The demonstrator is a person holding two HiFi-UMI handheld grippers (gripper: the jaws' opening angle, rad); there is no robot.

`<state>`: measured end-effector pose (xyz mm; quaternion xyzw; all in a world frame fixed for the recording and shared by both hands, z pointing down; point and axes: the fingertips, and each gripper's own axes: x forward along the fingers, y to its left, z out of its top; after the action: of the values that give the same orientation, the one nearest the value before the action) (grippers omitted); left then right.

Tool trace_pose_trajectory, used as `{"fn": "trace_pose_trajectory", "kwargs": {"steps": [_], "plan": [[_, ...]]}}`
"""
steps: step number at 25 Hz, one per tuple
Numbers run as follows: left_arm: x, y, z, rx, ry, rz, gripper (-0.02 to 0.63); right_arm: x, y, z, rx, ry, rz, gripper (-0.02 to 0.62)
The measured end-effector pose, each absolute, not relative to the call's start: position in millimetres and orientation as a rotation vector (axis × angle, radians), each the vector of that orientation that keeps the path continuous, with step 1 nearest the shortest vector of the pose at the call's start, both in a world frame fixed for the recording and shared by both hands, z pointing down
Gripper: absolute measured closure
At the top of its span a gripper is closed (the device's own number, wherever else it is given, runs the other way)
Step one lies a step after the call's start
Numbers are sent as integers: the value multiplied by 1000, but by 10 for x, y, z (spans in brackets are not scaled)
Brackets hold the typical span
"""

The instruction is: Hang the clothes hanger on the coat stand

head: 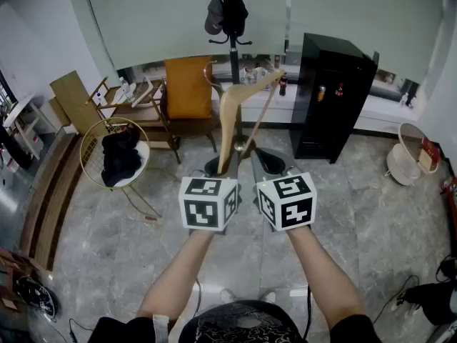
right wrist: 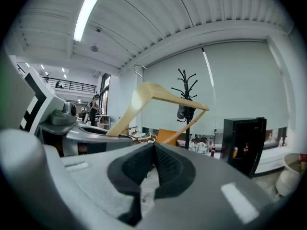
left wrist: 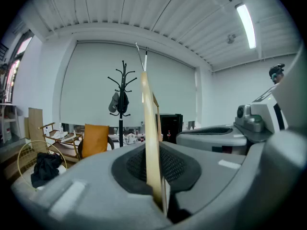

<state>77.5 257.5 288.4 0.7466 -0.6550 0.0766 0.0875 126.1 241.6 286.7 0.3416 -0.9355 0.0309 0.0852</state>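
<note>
The left gripper (left wrist: 156, 174) was shut tight on the wooden hanger (head: 232, 113), held up in front of the coat stand (head: 230, 20). The right gripper (right wrist: 153, 150) beside it was closed and empty.

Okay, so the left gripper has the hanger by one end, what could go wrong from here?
The left gripper pinches the wooden hanger only at the end of one arm, so the long piece could swivel or slip in the jaws. On the coat stand, a cap and another dark item already take up some hooks, so the hanger's hook might snag them.
</note>
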Motion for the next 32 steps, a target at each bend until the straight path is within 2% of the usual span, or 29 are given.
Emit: {"fn": "trace_pose_trajectory", "kwargs": {"steps": [14,24,32], "plan": [[17,2748,2884,2272,-1902,224,588,485,2633,2839,1071,-2773,101,595],[-214,2550,2867,2266,-1927,210,588,334,2398,2850,1072,-2783,119,594],[-119,1909,2869,2252,-1959,253,588,403,1754,2893,1033,-2797,134,594]]}}
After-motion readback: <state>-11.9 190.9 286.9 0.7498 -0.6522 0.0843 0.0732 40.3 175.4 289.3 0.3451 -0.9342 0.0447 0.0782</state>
